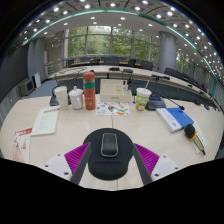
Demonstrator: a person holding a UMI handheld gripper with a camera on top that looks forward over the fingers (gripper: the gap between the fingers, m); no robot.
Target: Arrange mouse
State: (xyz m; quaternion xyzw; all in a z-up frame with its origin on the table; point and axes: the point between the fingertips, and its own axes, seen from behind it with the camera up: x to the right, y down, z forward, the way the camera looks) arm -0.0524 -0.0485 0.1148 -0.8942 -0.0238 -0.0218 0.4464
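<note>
A dark grey mouse [109,145] lies on a round black mouse pad [110,168] on the pale table [100,128]. Mouse and pad sit between my gripper's fingers, close in front of the camera. My gripper [111,149] is open. Its magenta pads stand wide apart, one on the left [75,156] and one on the right [147,157], with the mouse well clear of both. The pad's edges come close to the fingers; I cannot tell whether they touch.
Beyond the fingers stand an orange-red bottle [89,90], two white cups [62,96] and a green-and-white cup [143,98]. A leaflet [113,108] lies mid-table, papers [45,121] to the left, a blue book [176,118] to the right. Desks and windows lie behind.
</note>
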